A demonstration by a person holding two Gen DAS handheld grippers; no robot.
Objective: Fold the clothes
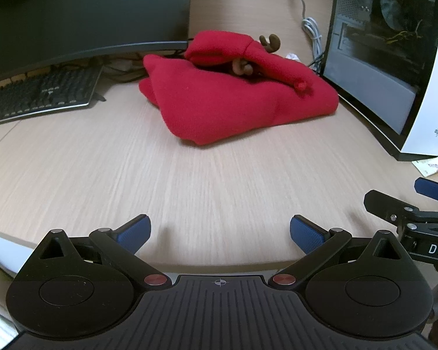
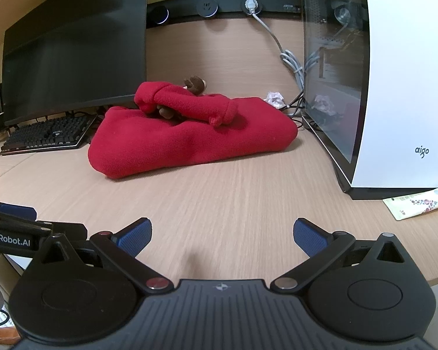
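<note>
A red fleece garment lies folded into a thick bundle on the wooden desk, with brown plush antlers poking out at its top. From the right wrist the same red garment sits mid-desk, a rolled sleeve across it. My left gripper hovers open near the desk's front edge, well short of the garment, with nothing between its blue pads. My right gripper is open too, empty, at about the same distance. Each gripper shows at the edge of the other's view.
A dark monitor and black keyboard stand at the left. A white computer case with a glass side stands at the right, with grey cables behind. A tube lies by the case.
</note>
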